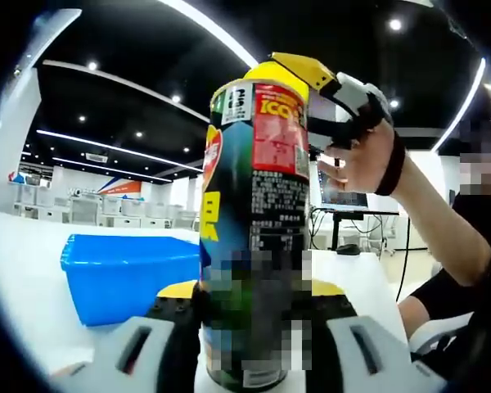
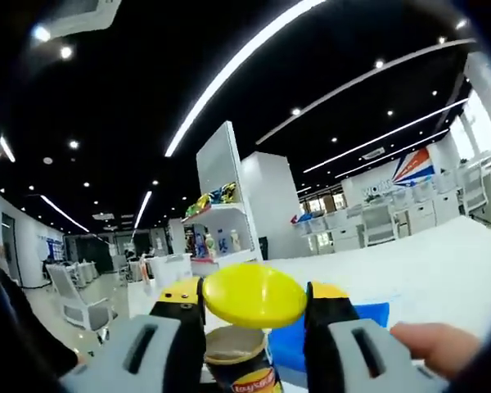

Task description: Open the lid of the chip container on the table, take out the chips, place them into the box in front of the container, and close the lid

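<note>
Chip container (image 1: 258,237) gripped left; right gripper (image 2: 254,307) holds lid (image 2: 254,295).

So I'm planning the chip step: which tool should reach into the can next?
Probably right: the left tool clamps the can, while the right tool already holds the yellow lid above its opening.

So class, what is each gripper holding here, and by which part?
The left gripper clamps the chip container around its lower body. The right gripper holds the yellow lid by its rim, above the open container.
</note>
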Demonstrator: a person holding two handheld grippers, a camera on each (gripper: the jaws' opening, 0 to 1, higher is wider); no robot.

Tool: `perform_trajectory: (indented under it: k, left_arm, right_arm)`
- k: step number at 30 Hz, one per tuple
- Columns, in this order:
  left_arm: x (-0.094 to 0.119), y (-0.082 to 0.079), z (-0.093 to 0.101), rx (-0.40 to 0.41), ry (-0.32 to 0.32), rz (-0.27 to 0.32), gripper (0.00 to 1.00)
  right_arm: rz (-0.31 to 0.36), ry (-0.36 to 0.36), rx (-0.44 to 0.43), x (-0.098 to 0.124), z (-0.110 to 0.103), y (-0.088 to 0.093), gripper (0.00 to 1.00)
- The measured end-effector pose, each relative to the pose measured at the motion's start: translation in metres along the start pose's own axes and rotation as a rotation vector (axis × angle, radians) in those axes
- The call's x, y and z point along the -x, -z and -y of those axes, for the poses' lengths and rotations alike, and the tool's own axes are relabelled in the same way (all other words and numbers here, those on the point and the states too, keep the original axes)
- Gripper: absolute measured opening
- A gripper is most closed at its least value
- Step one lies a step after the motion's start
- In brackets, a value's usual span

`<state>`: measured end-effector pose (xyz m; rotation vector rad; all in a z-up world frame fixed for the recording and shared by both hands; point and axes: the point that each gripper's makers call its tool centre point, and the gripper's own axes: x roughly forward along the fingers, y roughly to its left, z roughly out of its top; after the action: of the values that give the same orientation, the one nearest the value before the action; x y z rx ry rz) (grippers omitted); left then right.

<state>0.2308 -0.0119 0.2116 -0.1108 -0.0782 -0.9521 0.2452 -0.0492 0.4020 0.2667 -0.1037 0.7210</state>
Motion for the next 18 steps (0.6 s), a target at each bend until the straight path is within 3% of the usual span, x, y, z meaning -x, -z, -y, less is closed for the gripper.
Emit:
perform_trajectory:
  k: [11,18]
  left_arm:
    - [-0.001,0.000,0.000,-0.002,0.000,0.002,0.48]
    - [-0.001,0.000,0.000,-0.002,0.001,0.002,0.48]
  right_arm:
    - [0.059,0.090,0.037,0.031,0.032,-0.029,0.41]
    - [0.095,0.197,0.083,0.059,0.070,-0.049,0.41]
